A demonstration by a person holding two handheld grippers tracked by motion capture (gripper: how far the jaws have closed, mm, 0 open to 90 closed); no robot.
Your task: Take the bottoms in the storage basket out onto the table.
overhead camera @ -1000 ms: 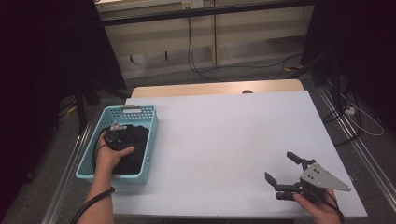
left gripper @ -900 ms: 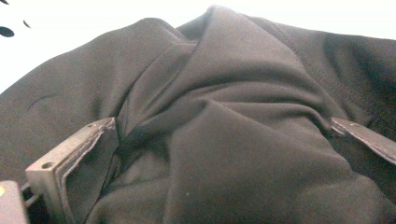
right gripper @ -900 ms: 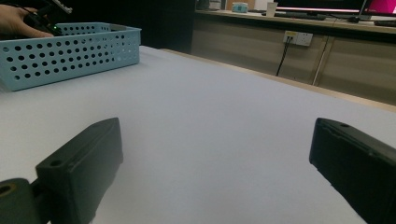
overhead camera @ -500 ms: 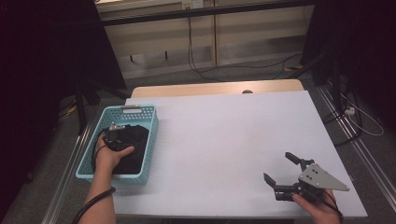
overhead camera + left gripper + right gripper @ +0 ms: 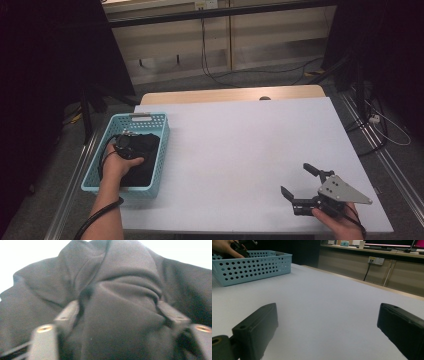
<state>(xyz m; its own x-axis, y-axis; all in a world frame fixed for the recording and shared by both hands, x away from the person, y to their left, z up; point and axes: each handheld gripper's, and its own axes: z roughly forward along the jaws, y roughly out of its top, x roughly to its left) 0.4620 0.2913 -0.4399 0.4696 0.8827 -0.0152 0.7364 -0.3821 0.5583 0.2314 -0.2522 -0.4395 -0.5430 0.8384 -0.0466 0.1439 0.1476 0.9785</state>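
We see wide bare white tabletop (image 5: 240,150) at three o'clock of the light-blue perforated plastic basket (image 5: 152,172), where our left gripper (image 5: 120,315), jaws just closing, pinches the black crumpled cloth (image 5: 125,285), while our right gripper (image 5: 302,187) rests with jaws spread, holding nothing.

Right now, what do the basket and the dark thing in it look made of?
Basket: looks like moulded plastic, light blue, walls perforated with round holes. Dark thing: soft matte black fabric, going by its folds and creases; likely a garment, kind unclear.

Beige cabinets (image 5: 260,40) line the wall (cables (image 5: 210,70) hanging down).
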